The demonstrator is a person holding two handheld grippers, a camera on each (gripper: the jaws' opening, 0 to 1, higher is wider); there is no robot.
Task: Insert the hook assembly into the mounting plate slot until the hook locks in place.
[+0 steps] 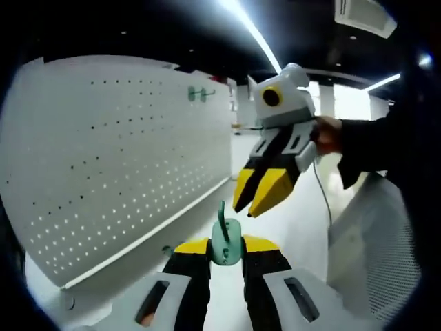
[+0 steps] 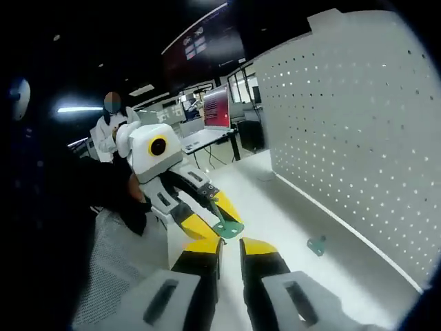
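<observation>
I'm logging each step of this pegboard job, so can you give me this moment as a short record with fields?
setting: white table with an upright white pegboard
left gripper: shut on a green hook, held in the air
right gripper: holds nothing, jaws a little apart
hook on board: another green hook hangs near the pegboard's top
loose part: small green piece lies on the table near the pegboard's foot
task state: held hook not yet in the pegboard
</observation>
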